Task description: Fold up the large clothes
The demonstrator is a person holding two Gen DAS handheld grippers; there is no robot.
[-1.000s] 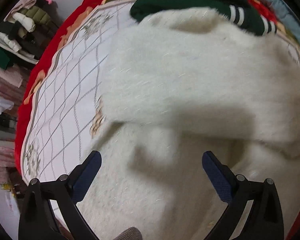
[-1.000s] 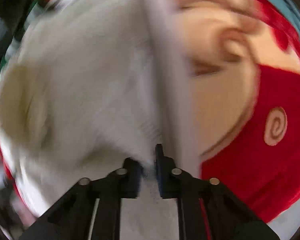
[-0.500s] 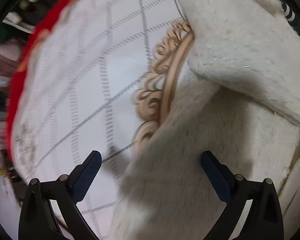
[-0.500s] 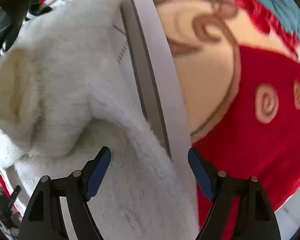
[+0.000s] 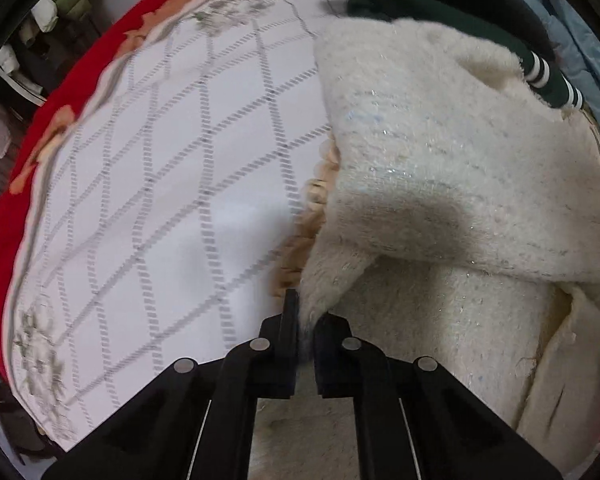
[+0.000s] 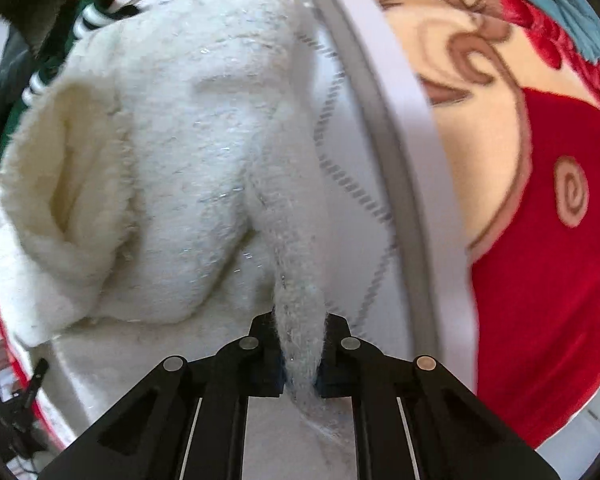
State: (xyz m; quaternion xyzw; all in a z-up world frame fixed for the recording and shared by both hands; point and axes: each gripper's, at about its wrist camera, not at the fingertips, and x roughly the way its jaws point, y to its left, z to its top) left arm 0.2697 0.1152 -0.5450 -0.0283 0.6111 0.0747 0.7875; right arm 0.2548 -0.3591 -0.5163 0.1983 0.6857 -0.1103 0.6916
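While clamped, both claws apparently pinch fleece [image 5: 440, 168].

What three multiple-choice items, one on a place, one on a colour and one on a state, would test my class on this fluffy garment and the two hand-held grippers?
1. Where does the green garment with white stripes lie?
A. at the far edge of the cream fluffy garment
B. between the left hand-held gripper's pads
C. on the floor

2. What colour is the outer border of the blanket?
A. blue
B. red
C. black

3. How does the right hand-held gripper stand?
A. wide open over bare blanket
B. shut on nothing
C. shut on a fold of the cream fluffy garment

Answers: 1 A, its striped cuff peeks out beyond the cream pile. 2 B, red plush rims the white lattice panel. 3 C, a pinched ridge of fluff runs between the pads; the left hand-held gripper likewise pinches an edge.
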